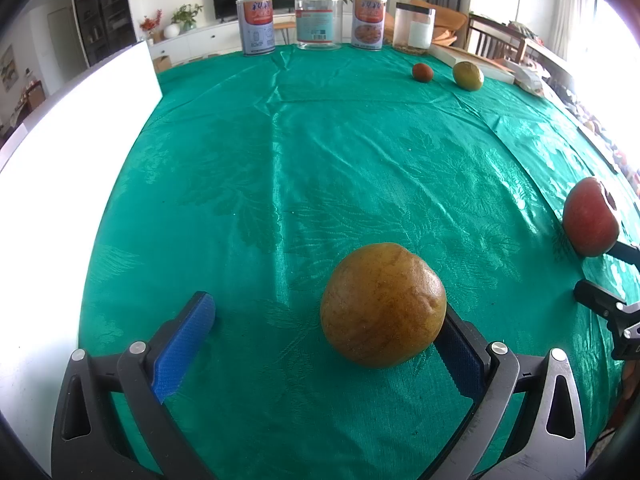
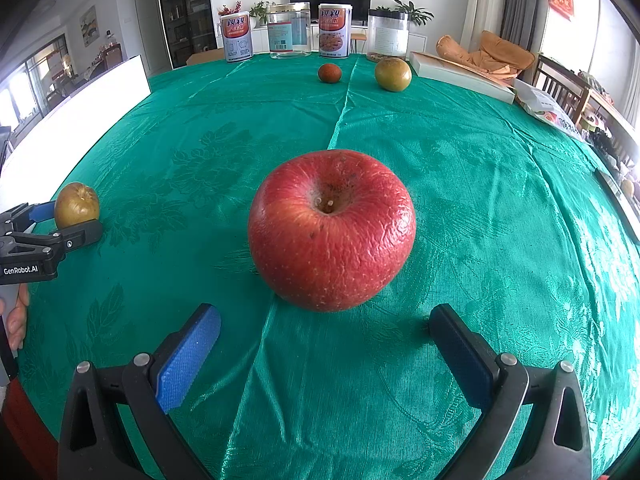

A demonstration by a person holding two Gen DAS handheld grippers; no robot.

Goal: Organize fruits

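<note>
A russet yellow-brown fruit (image 1: pixel 383 305) lies on the green tablecloth (image 1: pixel 320 160) between the fingers of my open left gripper (image 1: pixel 326 308), resting against the right-hand pad (image 1: pixel 460 344); the left pad stands apart from it. The right wrist view shows the same fruit (image 2: pixel 77 205) inside the left gripper (image 2: pixel 68 222). A wrinkled red apple (image 2: pixel 332 230) sits stem-up just ahead of my open right gripper (image 2: pixel 324 316), with neither pad touching it. That apple (image 1: pixel 592 222) also appears at the left view's right edge, beside the right gripper (image 1: pixel 608 272).
At the far side lie a small red-brown fruit (image 2: pixel 329 73) and a green-yellow fruit (image 2: pixel 393 74). Behind them stand two printed cans (image 2: pixel 237 37) and two clear jars (image 2: pixel 289 30). A white board (image 2: pixel 80 108) borders the left; a flat box (image 2: pixel 460 72) and a packet (image 2: pixel 548 110) lie right.
</note>
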